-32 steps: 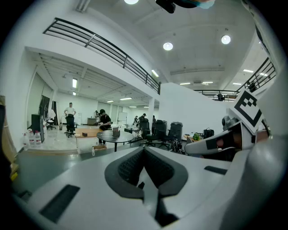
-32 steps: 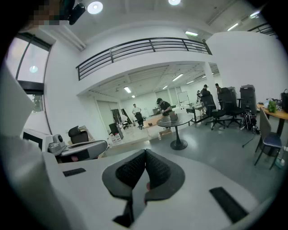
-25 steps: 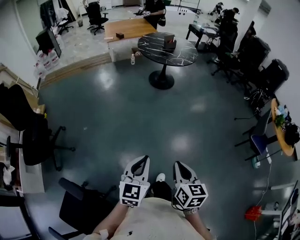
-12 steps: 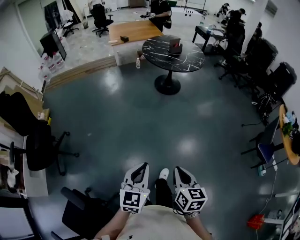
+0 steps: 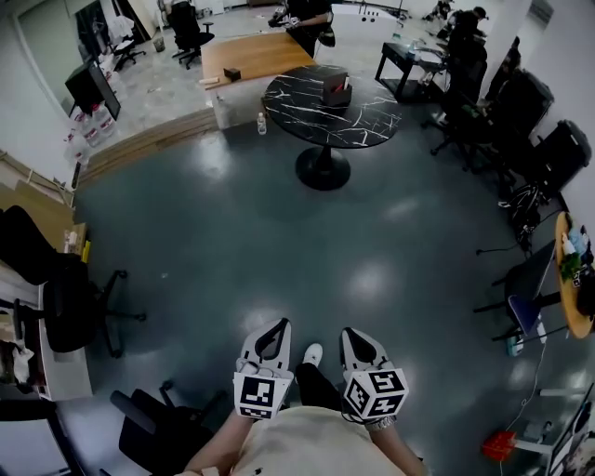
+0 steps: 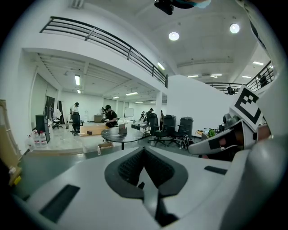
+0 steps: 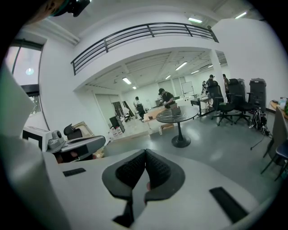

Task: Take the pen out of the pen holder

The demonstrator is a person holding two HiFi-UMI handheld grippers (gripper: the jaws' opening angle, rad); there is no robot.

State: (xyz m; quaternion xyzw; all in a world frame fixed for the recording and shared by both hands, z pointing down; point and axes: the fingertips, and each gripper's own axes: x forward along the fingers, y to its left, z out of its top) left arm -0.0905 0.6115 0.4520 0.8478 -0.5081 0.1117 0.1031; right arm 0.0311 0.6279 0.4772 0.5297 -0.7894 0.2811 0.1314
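Observation:
A round black marble table (image 5: 363, 125) stands far ahead across the floor. On it sits a small dark box (image 5: 337, 90), which may be the pen holder; no pen can be made out at this distance. The box also shows in the left gripper view (image 6: 122, 129) and the right gripper view (image 7: 175, 109). I hold both grippers low and close to my body, far from the table. My left gripper (image 5: 275, 327) is shut with nothing in it, jaws meeting at the tips (image 6: 144, 148). The right gripper (image 5: 355, 335) is likewise shut and empty (image 7: 145, 152).
Dark polished floor (image 5: 279, 223) lies between me and the table. Black office chairs stand at my left (image 5: 70, 297) and lower left (image 5: 153, 428). More chairs and desks line the right side (image 5: 521, 121). A wooden table (image 5: 251, 54) and a person (image 5: 302, 19) are beyond the round table.
The head view has shifted and the round table looks a little larger and nearer. Both grippers stay shut and close to my body.

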